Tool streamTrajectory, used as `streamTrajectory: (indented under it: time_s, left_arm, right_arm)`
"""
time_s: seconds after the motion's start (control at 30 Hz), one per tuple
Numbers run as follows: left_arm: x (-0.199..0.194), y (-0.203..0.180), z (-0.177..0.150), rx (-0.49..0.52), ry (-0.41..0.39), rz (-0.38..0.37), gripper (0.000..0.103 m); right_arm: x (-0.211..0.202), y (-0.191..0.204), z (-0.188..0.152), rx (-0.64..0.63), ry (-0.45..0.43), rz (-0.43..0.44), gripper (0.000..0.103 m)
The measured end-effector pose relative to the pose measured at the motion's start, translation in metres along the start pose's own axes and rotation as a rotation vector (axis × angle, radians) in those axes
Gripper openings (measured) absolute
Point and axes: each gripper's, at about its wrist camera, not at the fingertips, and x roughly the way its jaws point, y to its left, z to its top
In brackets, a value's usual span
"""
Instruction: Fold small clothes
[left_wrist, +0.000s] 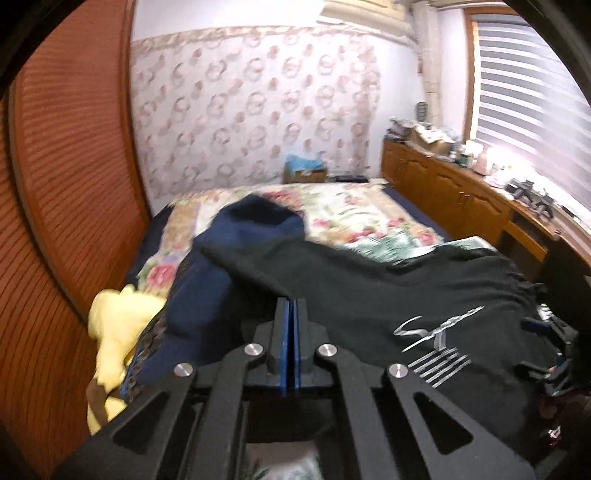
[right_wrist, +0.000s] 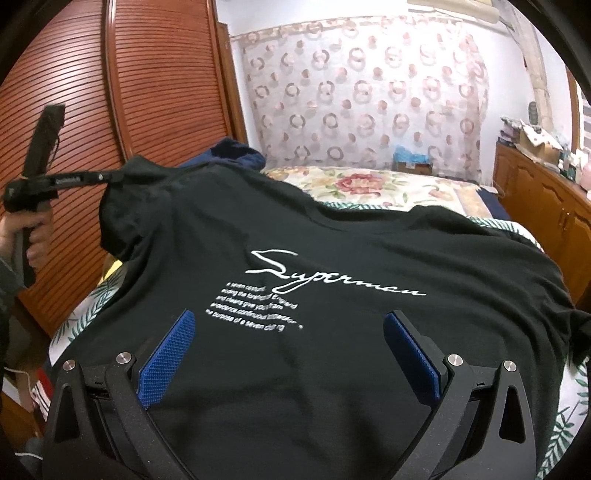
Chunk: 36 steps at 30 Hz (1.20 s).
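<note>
Lying spread across the bed (right_wrist: 388, 188), print side up, with white script lettering: black T-shirt (right_wrist: 332, 258). Lifted at its far left corner, near the sleeve, by the left gripper (right_wrist: 105, 178), held in the person's left hand (right_wrist: 33, 236). Pressed together in the left wrist view, blue pads (left_wrist: 286, 339) of that left gripper (left_wrist: 291, 301), with black cloth bunched right at the tips; pinched on the T-shirt (left_wrist: 369, 288). Hovering over the shirt's near part, right gripper (right_wrist: 291, 321) spread wide, blue pads (right_wrist: 173, 347) well apart, gripping nothing. Heaped beyond the shirt's raised corner: navy garment (left_wrist: 255, 221). Crumpled just beside that, at the left edge of the bed: yellow cloth (left_wrist: 114, 328). Running along the right wall: wooden cabinet (right_wrist: 543, 199) with clutter on top.
</note>
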Motion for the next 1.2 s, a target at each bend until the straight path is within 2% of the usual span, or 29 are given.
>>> streamTrajectory:
  time_s: [0.1,0.2,0.37,0.5,0.7,0.97,1.07,1.2]
  left_arm:
    - [0.004,-0.029,0.018,0.032,-0.007,-0.058,0.000]
    - [0.015,-0.051,0.030,0.064,-0.002,-0.074,0.000]
    - [0.018,-0.065,0.033,0.079,-0.009,-0.109,0.017]
    - [0.016,-0.063,0.022,0.079,0.023,-0.123,0.026]
    - [0.011,-0.049,-0.011,0.065,0.057,-0.087,0.034]
    - [0.009,-0.042,-0.070,0.038,0.094,-0.050,0.036]
    - [0.016,-0.041,-0.089,0.023,0.118,-0.039,0.036]
    - [0.026,-0.039,-0.112,0.003,0.162,-0.041,0.037]
  right_arm:
    - [-0.005,-0.007,0.002,0.015,-0.011,-0.011,0.103]
    - [-0.010,-0.017,0.003,0.030,-0.022,-0.024,0.103]
    - [-0.014,-0.030,0.002,0.055,-0.026,-0.040,0.103]
    - [-0.015,-0.036,0.002,0.049,-0.022,-0.054,0.103]
    - [-0.011,-0.037,0.009,0.029,-0.007,-0.043,0.103]
    - [0.016,-0.021,0.032,-0.048,0.047,0.042,0.083]
    - [0.038,-0.008,0.046,-0.090,0.078,0.069,0.073]
    - [0.070,0.010,0.063,-0.115,0.117,0.145,0.062]
